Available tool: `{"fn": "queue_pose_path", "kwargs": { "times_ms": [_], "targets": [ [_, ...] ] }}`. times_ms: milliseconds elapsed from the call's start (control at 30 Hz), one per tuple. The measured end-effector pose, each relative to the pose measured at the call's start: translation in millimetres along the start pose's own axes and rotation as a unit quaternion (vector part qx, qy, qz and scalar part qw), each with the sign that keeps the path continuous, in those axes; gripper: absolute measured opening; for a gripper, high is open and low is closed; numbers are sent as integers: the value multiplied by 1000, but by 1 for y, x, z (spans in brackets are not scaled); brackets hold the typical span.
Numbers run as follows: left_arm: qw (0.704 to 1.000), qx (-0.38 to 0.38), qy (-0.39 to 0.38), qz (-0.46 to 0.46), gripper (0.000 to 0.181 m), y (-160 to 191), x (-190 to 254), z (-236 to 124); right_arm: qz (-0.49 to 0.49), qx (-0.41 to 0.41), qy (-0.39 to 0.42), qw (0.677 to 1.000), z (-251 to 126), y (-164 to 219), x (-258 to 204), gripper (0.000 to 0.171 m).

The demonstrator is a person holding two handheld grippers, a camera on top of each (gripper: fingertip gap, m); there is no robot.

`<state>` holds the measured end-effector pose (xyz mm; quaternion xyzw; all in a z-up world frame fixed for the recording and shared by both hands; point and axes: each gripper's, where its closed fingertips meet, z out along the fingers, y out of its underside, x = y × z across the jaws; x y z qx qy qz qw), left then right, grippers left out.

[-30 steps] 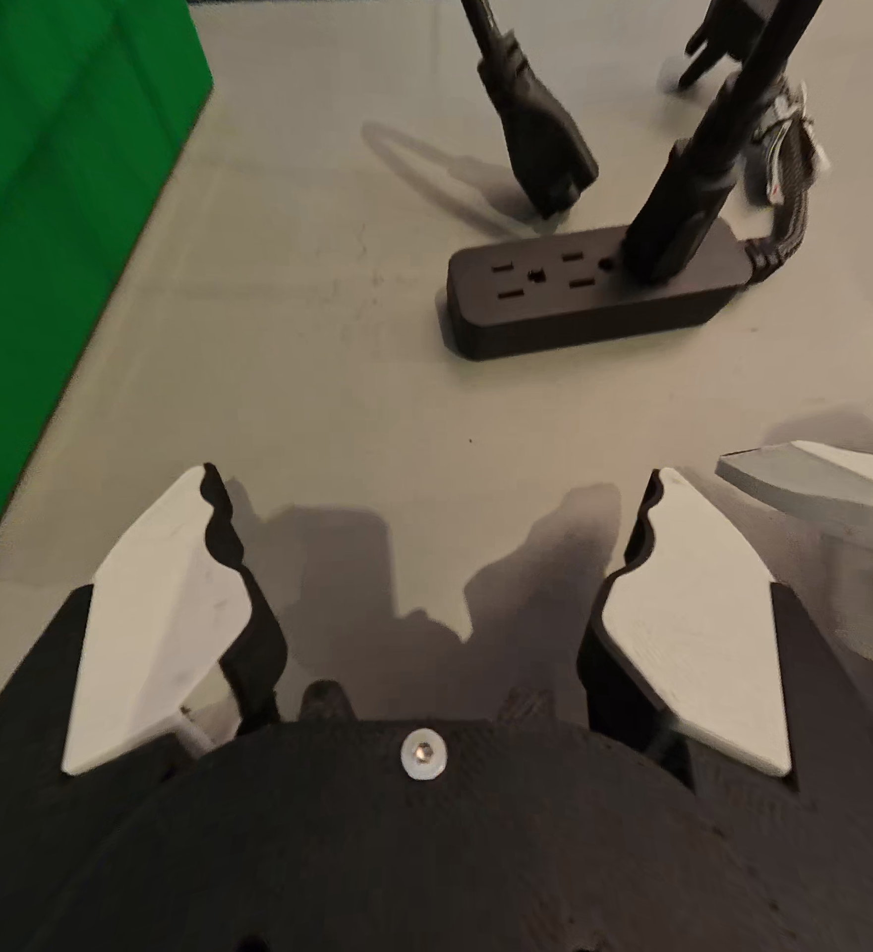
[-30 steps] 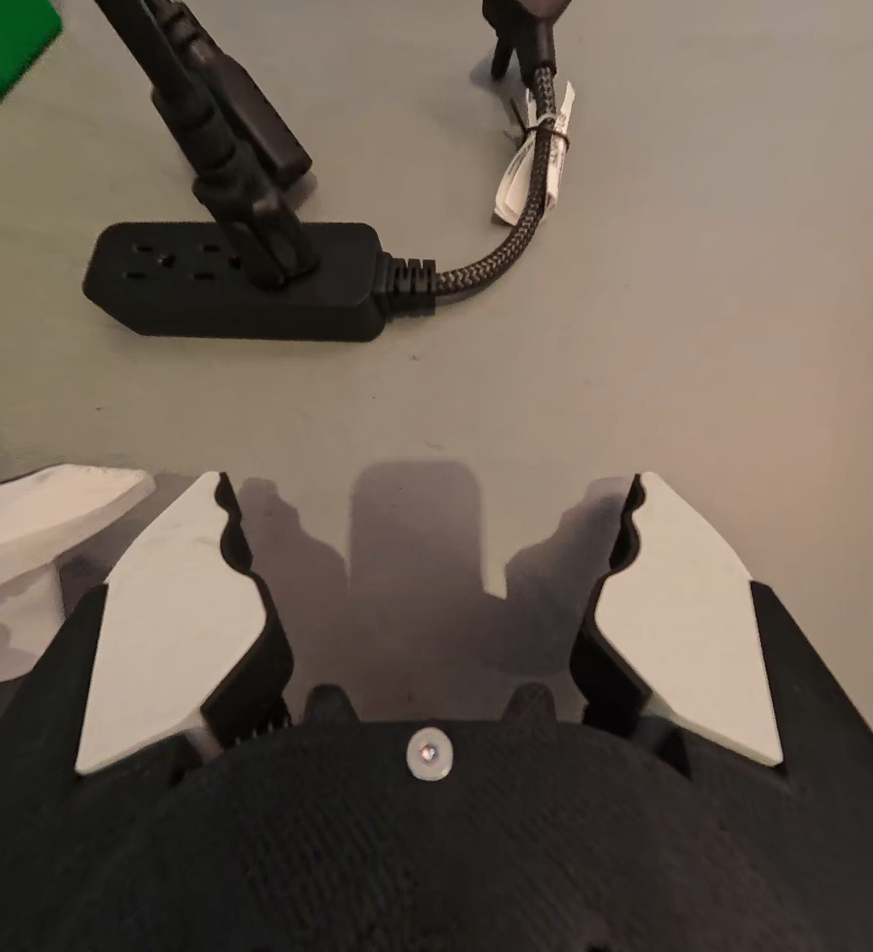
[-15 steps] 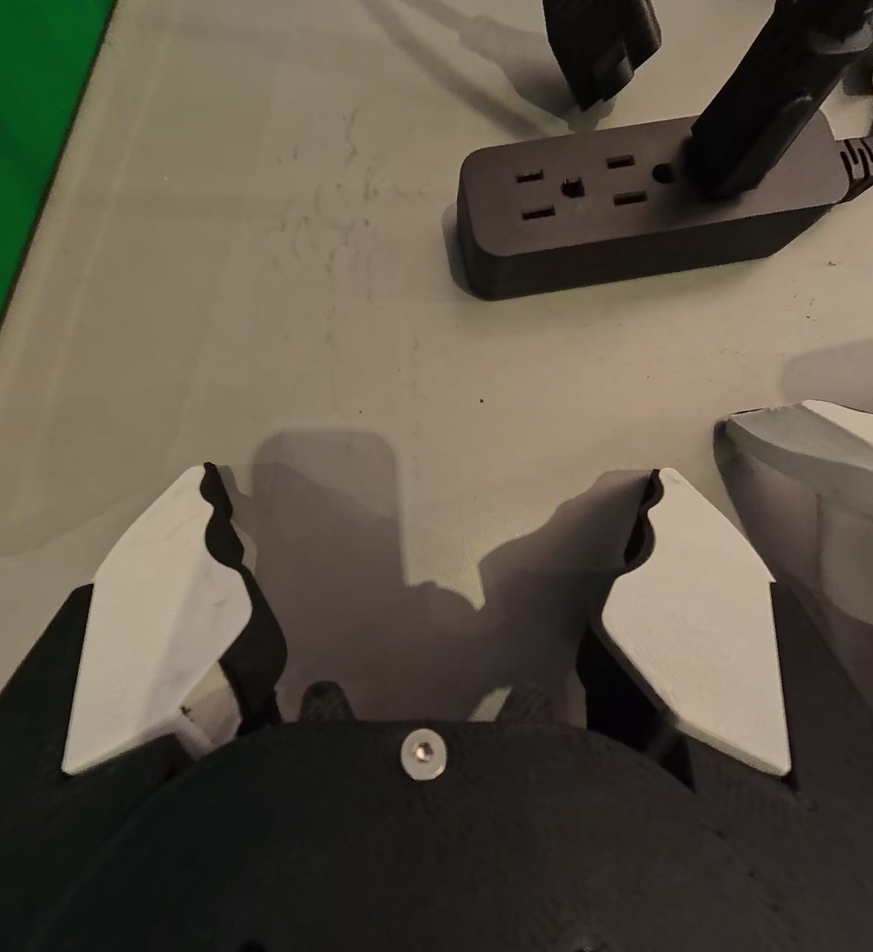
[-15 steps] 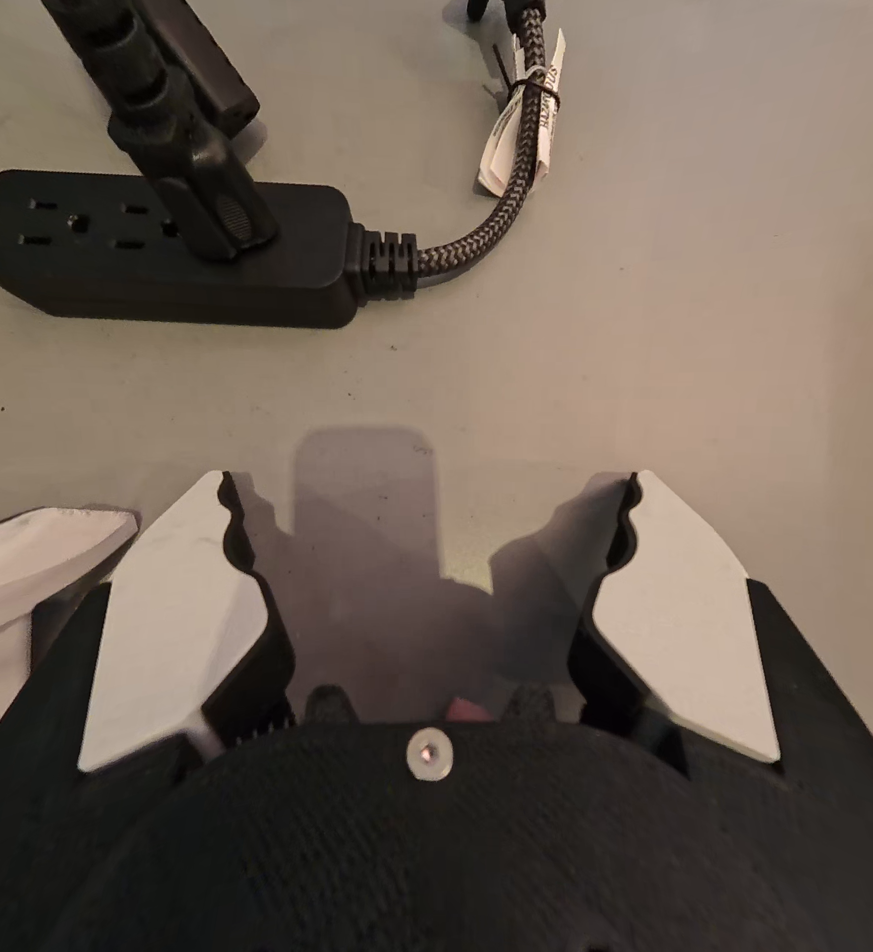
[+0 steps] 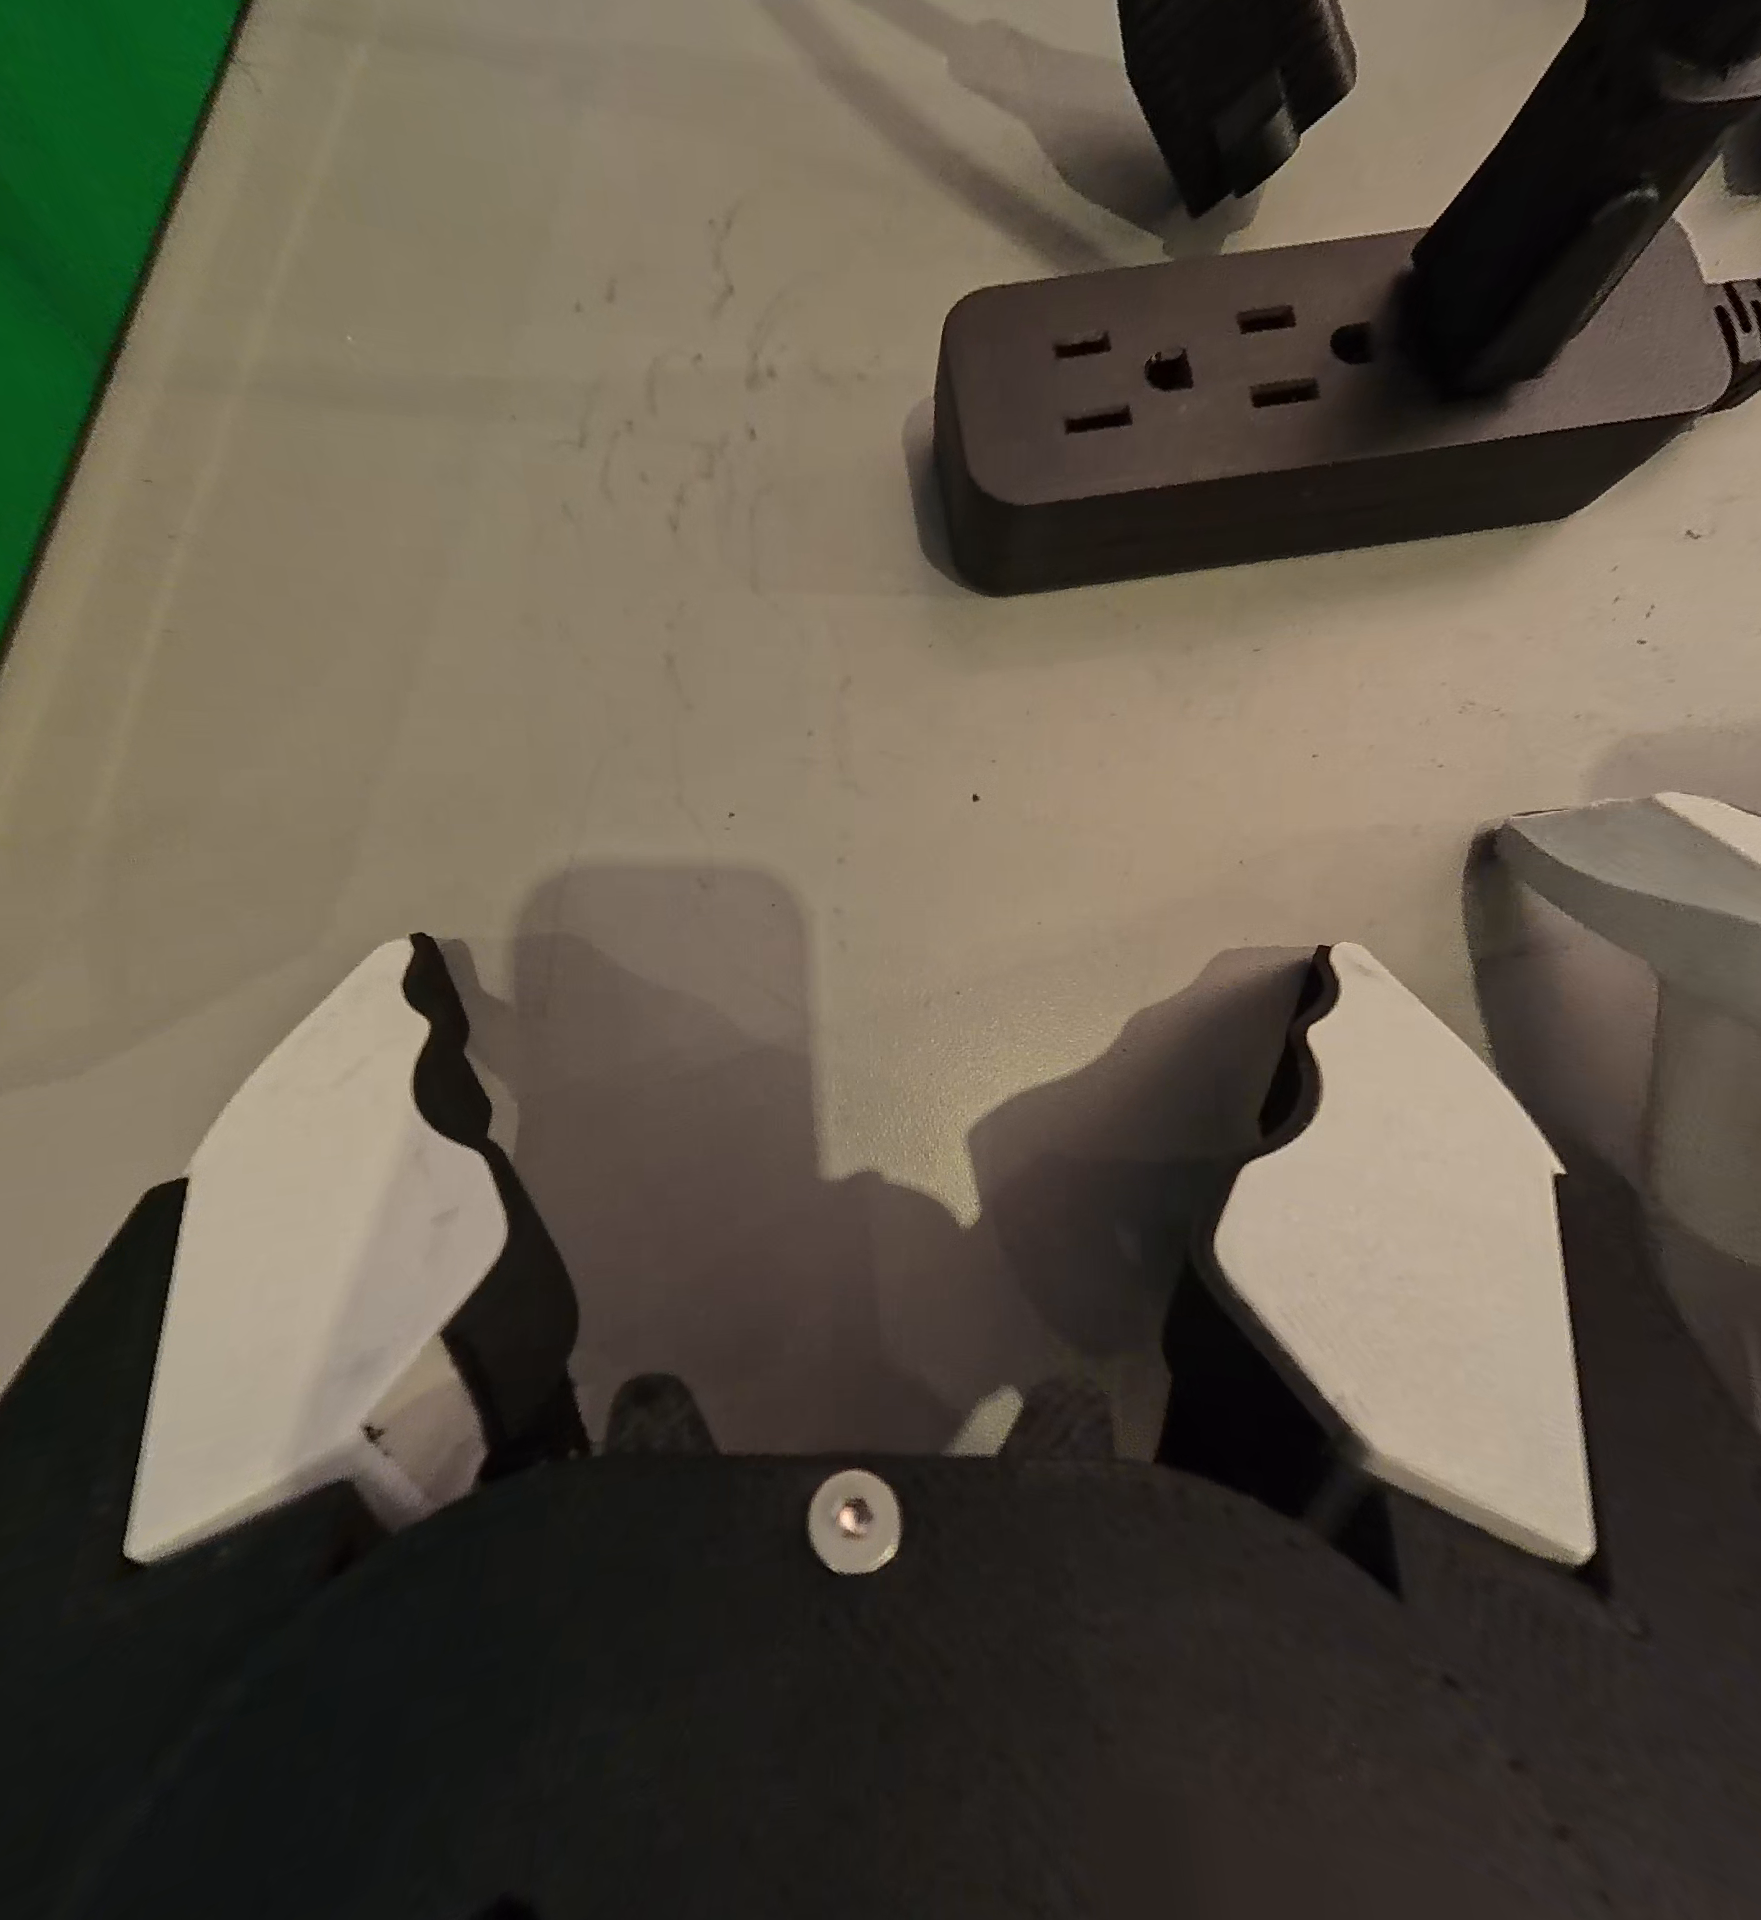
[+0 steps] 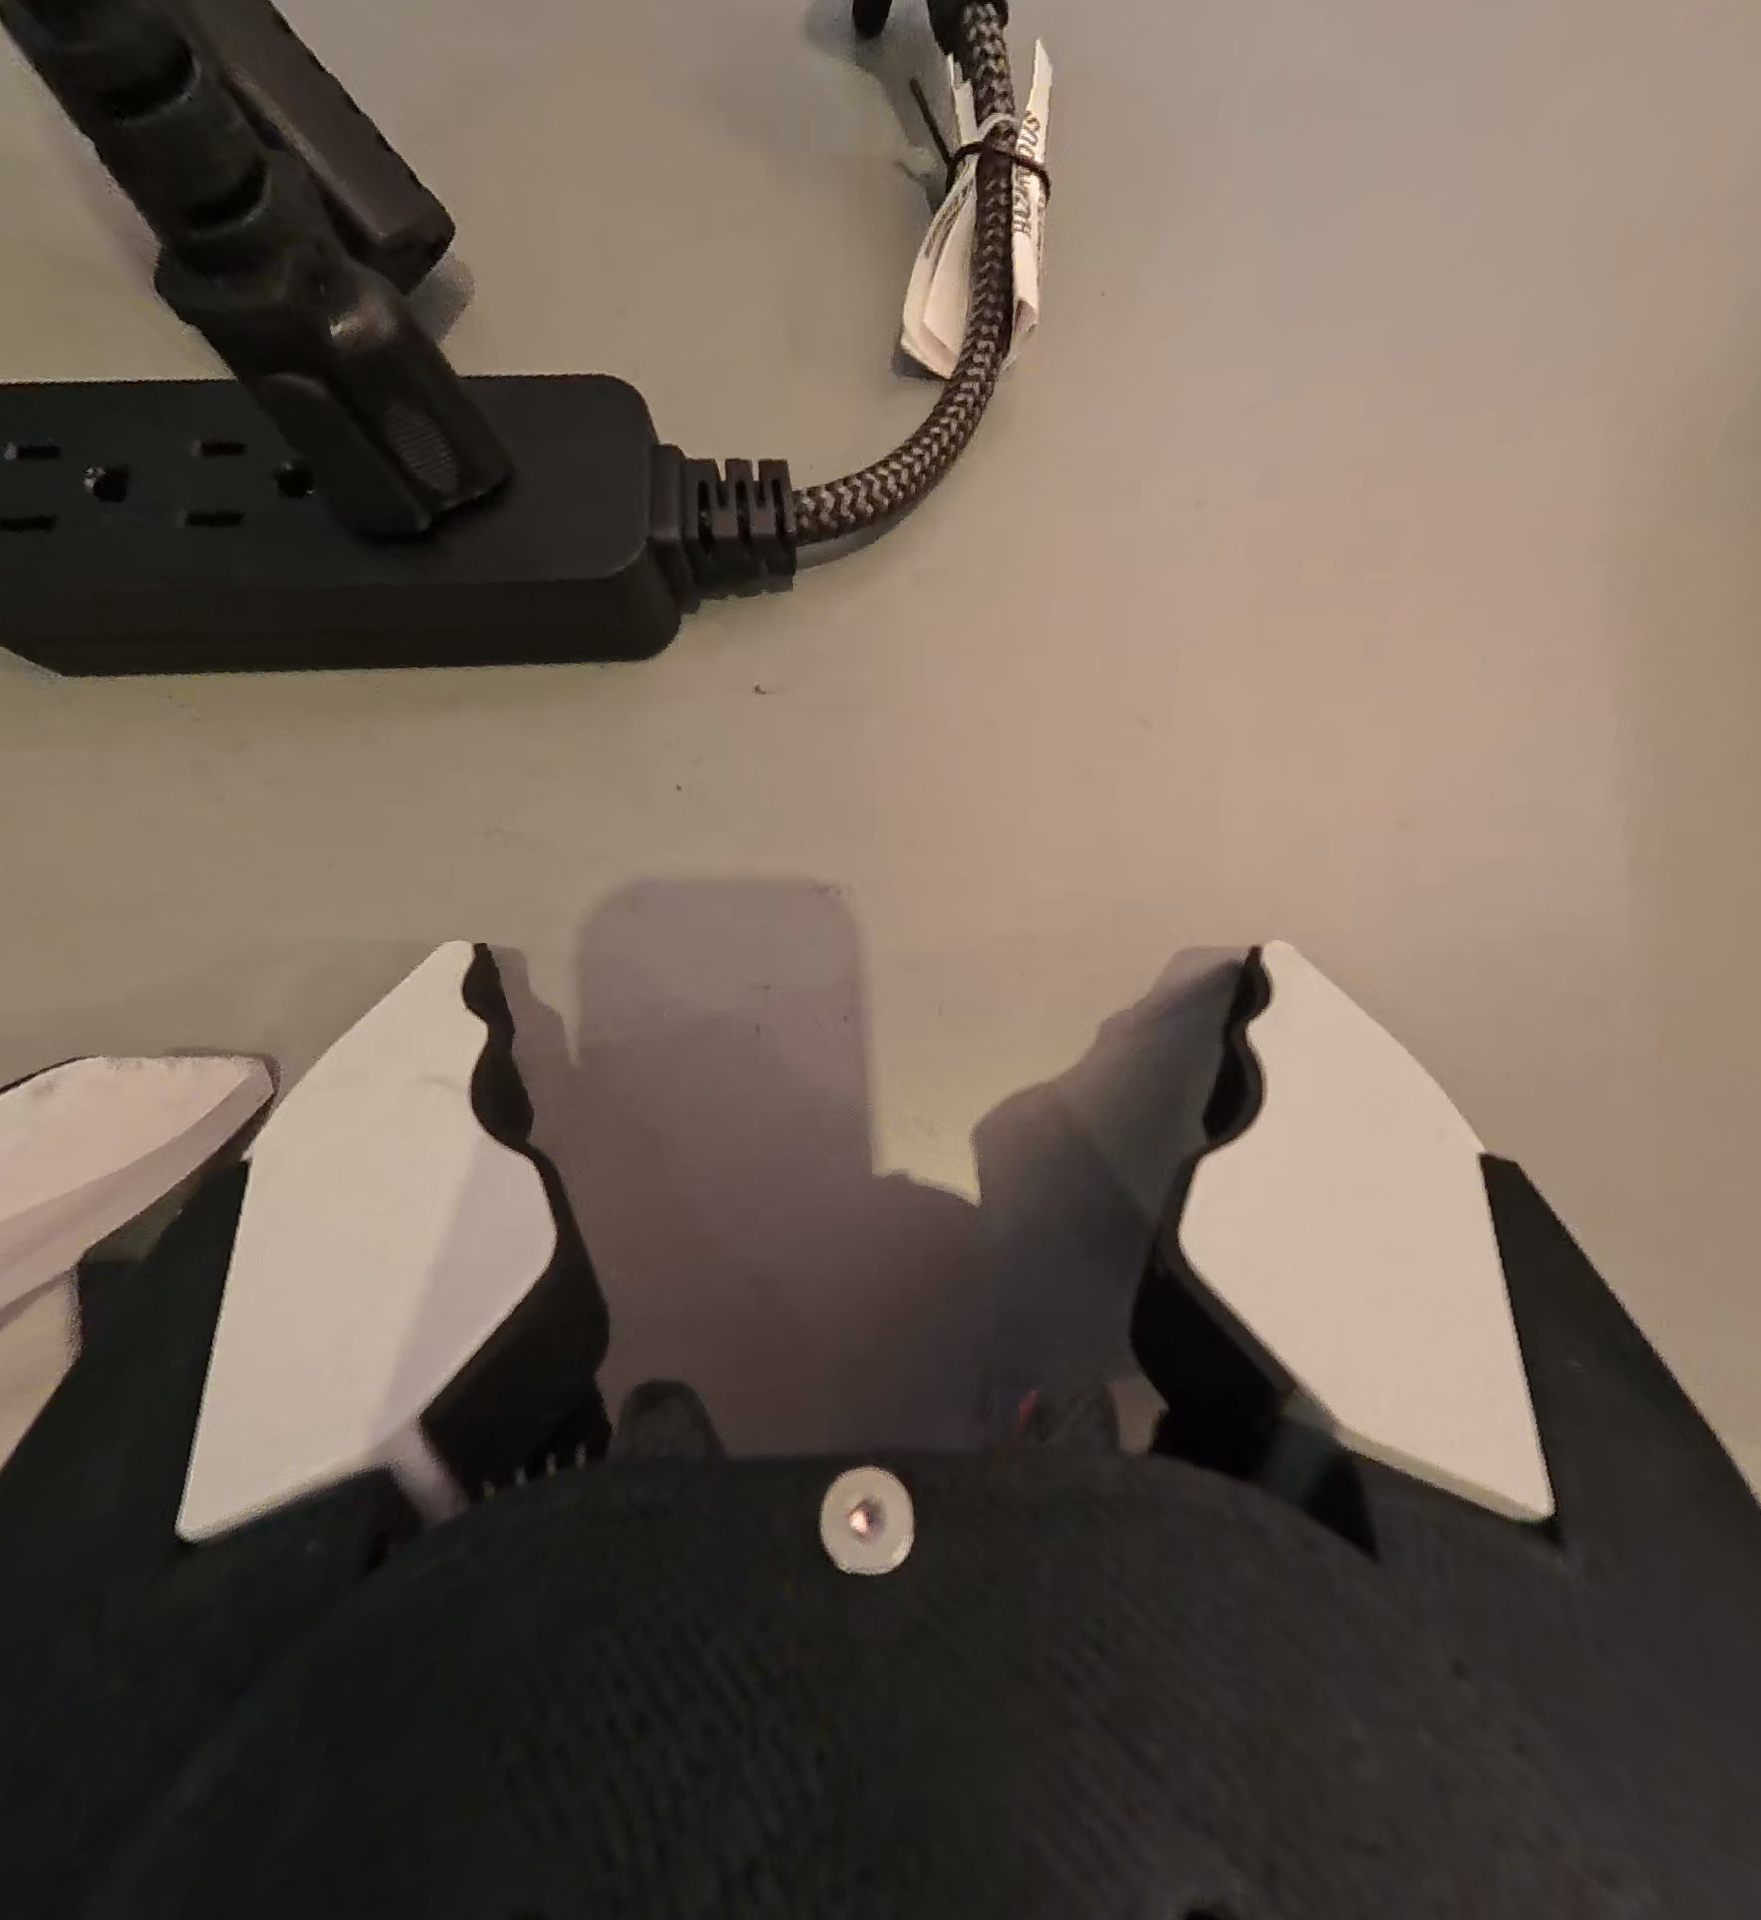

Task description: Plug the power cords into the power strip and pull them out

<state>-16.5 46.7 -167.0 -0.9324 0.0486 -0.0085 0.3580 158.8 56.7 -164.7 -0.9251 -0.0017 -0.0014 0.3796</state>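
A black power strip (image 5: 1219, 457) lies on the grey table, ahead and to the right of my left gripper (image 5: 871, 951); it also shows in the right wrist view (image 6: 263, 582), ahead and left of my right gripper (image 6: 871, 956). One black power cord plug (image 5: 1541, 239) (image 6: 346, 395) is plugged into its right-hand socket. Two sockets to its left are free. A second black plug (image 5: 1229, 94) (image 6: 377, 177) lies loose on the table behind the strip. Both grippers are open and empty, side by side, short of the strip.
The strip's braided cable (image 6: 959, 343) with a white paper tag (image 6: 943, 291) curves away to the back right. A green surface (image 5: 34, 312) borders the table at the left. The other gripper's white finger shows at each view's edge (image 5: 1686, 935) (image 6: 55, 1143).
Both grippers have moved forward toward the power strip, which now sits closer and larger in both views. Both stay open. The plugs have not moved.
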Motion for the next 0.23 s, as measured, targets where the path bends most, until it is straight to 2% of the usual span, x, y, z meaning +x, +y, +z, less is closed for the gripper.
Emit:
{"fn": "queue_pose_path", "kwargs": {
  "times_ms": [100,233],
  "targets": [
    [1000,0,0,0,144,0,0,0,17,-1,16,1000,-5,5,0,129],
    [1000,0,0,0,144,0,0,0,-5,1,-9,1000,-13,13,-3,129]
  ]
}}
